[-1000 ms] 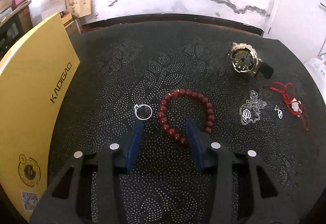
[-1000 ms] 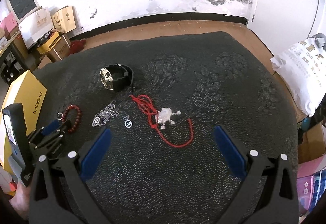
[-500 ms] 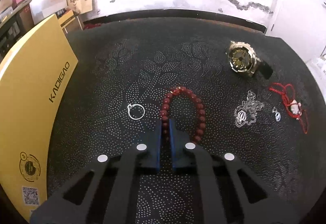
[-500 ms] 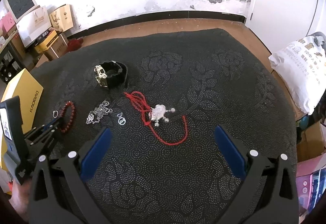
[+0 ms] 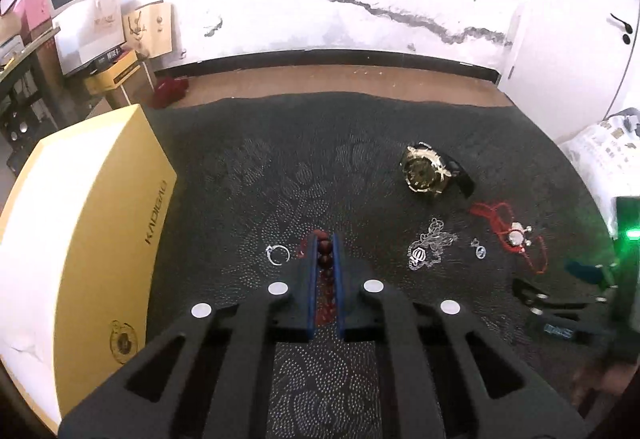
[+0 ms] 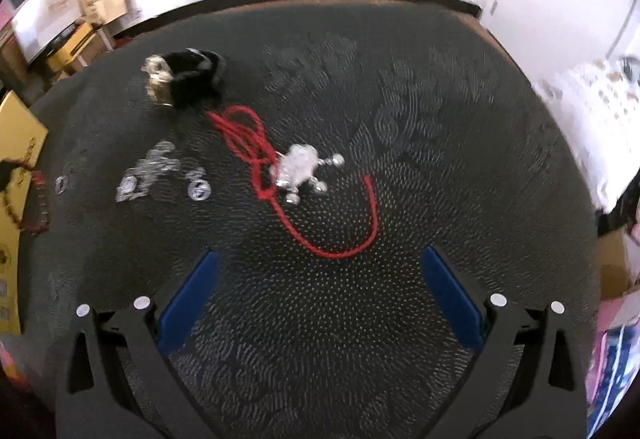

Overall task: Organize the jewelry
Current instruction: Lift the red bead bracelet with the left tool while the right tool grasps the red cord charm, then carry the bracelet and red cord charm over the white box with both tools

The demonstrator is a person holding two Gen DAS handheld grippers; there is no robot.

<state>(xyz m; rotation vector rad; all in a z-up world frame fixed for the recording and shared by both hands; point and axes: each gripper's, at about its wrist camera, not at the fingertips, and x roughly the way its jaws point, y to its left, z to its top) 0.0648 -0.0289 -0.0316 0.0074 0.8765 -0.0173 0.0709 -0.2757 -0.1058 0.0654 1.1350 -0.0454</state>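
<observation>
The red bead bracelet (image 5: 324,255) is pinched between the two blue fingers of the left tool (image 5: 324,243), which are squeezed shut on it. In the left view the beads hang in a line between the fingers, above the dark dotted cloth (image 5: 280,167) on the worktop. In the right view the bracelet (image 6: 40,199) is only a blurry red string at the far left edge.

Just left of the beads lies a small silver ring (image 5: 278,254). To the right sit a silver chain (image 5: 430,251), a tiny round charm (image 5: 479,249) and a red cord (image 5: 504,223) with a silver pendant on it. Farther back is a gold watch (image 5: 424,171) with a black strap.

A big yellow box (image 5: 92,239) stands at the left; only the left view shows its whole top.

The right tool (image 6: 320,279) is wide open with nothing in it, hanging over the cloth near the red cord (image 6: 320,219). The right view shows the silver pendant (image 6: 300,171) much bigger. The left view shows that tool (image 5: 560,299) only dimly at the right edge.
</observation>
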